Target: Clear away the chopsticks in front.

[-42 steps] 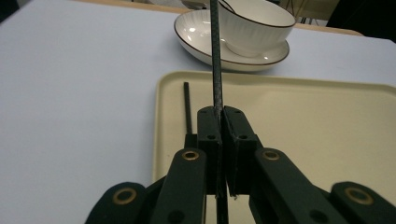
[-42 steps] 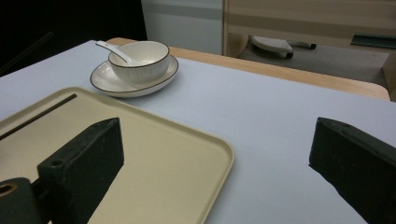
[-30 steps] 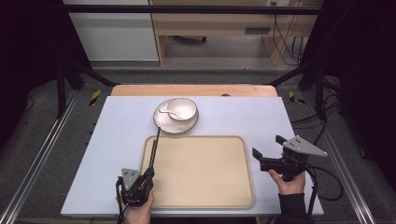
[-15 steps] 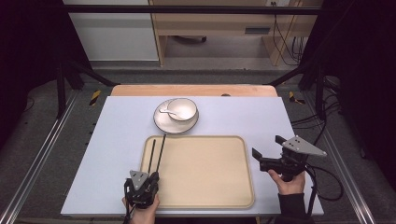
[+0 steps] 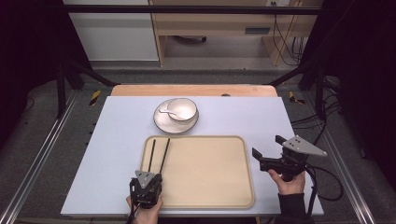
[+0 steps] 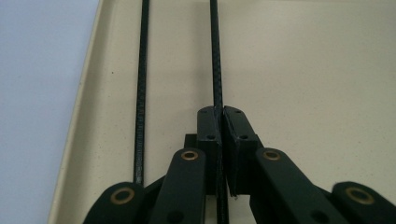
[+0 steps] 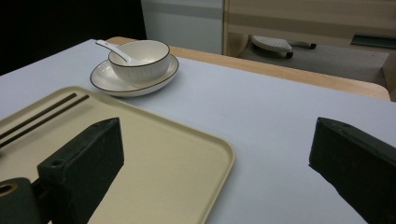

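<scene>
Your left claw is clamped on one chopstick, jaws pinched tight near its near end. That stick lies along the tray by the tray's left edge, parallel to the 2nd chopstick, which already rests just beside the rim. Judging by that, you're setting the pair down. Keep the held stick level w/ the tray floor and parallel to its mate, near ends even, then open slowly and lift straight up so the tip doesn't roll. Don't drag sideways; thin round sticks will likely skate.

Right claw hangs over the worktop's right edge, jaws wide apart, nothing between them. The bowl w/ spoon sits on its plate toward the far edge, apart from the tray.

Vs a sec ago: left claw has shifted right, over the tray's near-left corner; then there seemed to be just one dark line at the tray's left rim, now 2 sticks show on the tray. Right claw, bowl and tray unchanged.
</scene>
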A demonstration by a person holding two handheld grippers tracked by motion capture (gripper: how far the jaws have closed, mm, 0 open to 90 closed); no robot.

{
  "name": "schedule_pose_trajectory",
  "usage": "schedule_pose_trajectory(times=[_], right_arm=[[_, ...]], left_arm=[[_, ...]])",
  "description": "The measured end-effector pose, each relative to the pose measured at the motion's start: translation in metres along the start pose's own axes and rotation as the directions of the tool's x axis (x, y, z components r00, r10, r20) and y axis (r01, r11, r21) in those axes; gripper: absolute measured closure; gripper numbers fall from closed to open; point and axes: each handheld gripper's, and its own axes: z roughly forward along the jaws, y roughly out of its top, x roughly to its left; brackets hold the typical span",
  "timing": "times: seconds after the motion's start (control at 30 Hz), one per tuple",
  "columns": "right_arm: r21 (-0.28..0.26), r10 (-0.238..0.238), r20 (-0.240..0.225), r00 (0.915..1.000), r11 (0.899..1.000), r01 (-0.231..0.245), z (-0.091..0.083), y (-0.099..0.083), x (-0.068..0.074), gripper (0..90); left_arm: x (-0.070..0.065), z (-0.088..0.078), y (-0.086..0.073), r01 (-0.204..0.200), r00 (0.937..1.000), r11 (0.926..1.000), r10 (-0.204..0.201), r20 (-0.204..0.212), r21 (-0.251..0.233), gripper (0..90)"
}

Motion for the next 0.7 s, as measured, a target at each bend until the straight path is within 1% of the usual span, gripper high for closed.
schedule_pose_trajectory(times=[0.07, 0.17, 0.23, 0.33, 0.4, 0.43, 0.53, 0.63, 0.67, 0.7], right_arm=[[0.000, -0.001, 0.001, 1.0000, 1.000, 0.001, 0.000, 0.000, 0.000, 3.1], [0.001, 0.004, 0.003, 1.0000, 1.000, -0.004, 0.000, -0.001, -0.001, 3.1], [-0.001, 0.006, 0.004, 1.0000, 1.000, -0.006, 0.000, -0.001, -0.001, 3.1], [-0.005, 0.007, 0.006, 1.0000, 1.000, -0.007, -0.001, -0.001, -0.002, 3.1], [-0.007, 0.015, 0.008, 0.9999, 1.000, -0.015, -0.002, -0.001, -0.002, 3.1], [-0.008, 0.012, 0.010, 0.9999, 1.000, -0.012, -0.003, -0.001, -0.003, 3.1], [-0.007, 0.016, 0.015, 0.9998, 1.000, -0.016, -0.003, -0.002, -0.004, 3.1], [-0.006, 0.015, 0.020, 0.9997, 1.000, -0.015, -0.004, -0.003, -0.005, 3.1], [-0.006, 0.015, 0.022, 0.9997, 1.000, -0.015, -0.004, -0.004, -0.006, 3.1], [-0.004, 0.021, 0.022, 0.9995, 1.000, -0.021, -0.004, -0.004, -0.006, 3.1]], left_arm=[[0.001, 0.000, 0.001, 0.003, 1.0000, 1.0000, -0.003, 0.008, 0.002, 83.1], [0.002, -0.004, 0.004, -0.001, 0.9998, 0.9998, 0.002, 0.018, -0.018, 79.4], [0.004, -0.008, 0.008, -0.003, 0.9989, 0.9991, 0.005, 0.047, -0.043, 75.8], [0.008, -0.015, 0.017, -0.013, 0.9953, 0.9957, 0.022, 0.095, -0.092, 69.0], [0.012, -0.021, 0.025, -0.036, 0.9894, 0.9905, 0.054, 0.135, -0.133, 62.6], [0.015, -0.023, 0.029, -0.047, 0.9868, 0.9885, 0.068, 0.147, -0.144, 60.7], [0.027, -0.030, 0.042, -0.084, 0.9761, 0.9785, 0.119, 0.182, -0.188, 52.2], [0.042, -0.037, 0.056, -0.072, 0.9678, 0.9708, 0.124, 0.219, -0.229, 43.3], [0.047, -0.039, 0.061, -0.074, 0.9662, 0.9667, 0.130, 0.222, -0.245, 40.4], [0.052, -0.040, 0.065, -0.087, 0.9653, 0.9626, 0.145, 0.217, -0.257, 37.8]])
